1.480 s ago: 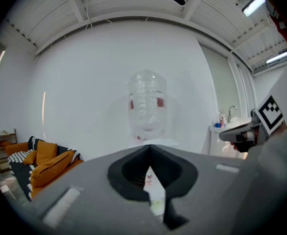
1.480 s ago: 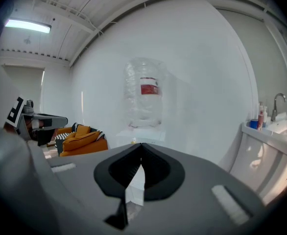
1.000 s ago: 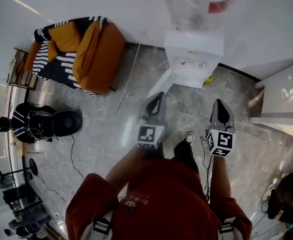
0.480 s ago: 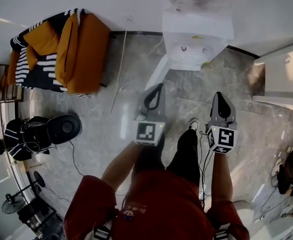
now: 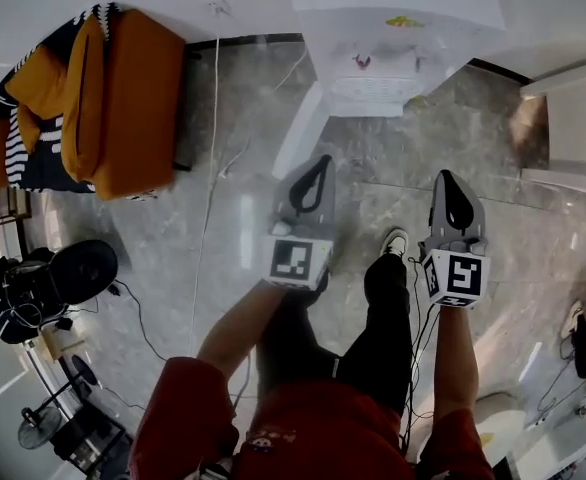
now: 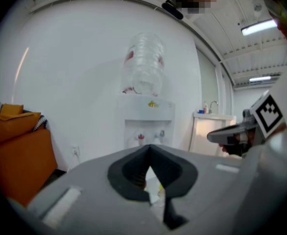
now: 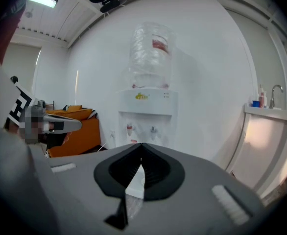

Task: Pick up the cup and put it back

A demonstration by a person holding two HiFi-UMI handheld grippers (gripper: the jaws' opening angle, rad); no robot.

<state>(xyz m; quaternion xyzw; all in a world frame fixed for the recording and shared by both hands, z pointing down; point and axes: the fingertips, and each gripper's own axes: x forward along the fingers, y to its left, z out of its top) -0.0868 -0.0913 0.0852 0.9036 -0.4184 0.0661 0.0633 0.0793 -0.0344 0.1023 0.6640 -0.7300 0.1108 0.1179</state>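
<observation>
View from above of a person in a red top (image 5: 313, 428) standing on a grey stone floor (image 5: 223, 258), arms stretched forward, a grey tool in each hand. The left tool (image 5: 319, 161) and the right tool (image 5: 451, 176) sit side by side and well apart, both pointing at a white water dispenser (image 5: 383, 63) against the wall. Each tool carries a cube with black-and-white square markers at its rear, near the hand.

In the left gripper view, the left tool's jaws meet at their tips, with nothing held between them. In the right gripper view, the right tool's jaws are likewise pressed together and empty. Both views look straight at the dispenser, which has a clear bottle (image 7: 152, 53) on top and two taps in a recess below.

The cup cannot be made out in any view.

An orange sofa (image 5: 123, 103) with a striped black-and-white cloth stands to the left of the dispenser. A white table (image 7: 273, 131) with a tap stands to its right. A thin cable (image 5: 208, 168) runs across the floor from the wall. One white shoe (image 5: 395, 241) shows between the tools.
</observation>
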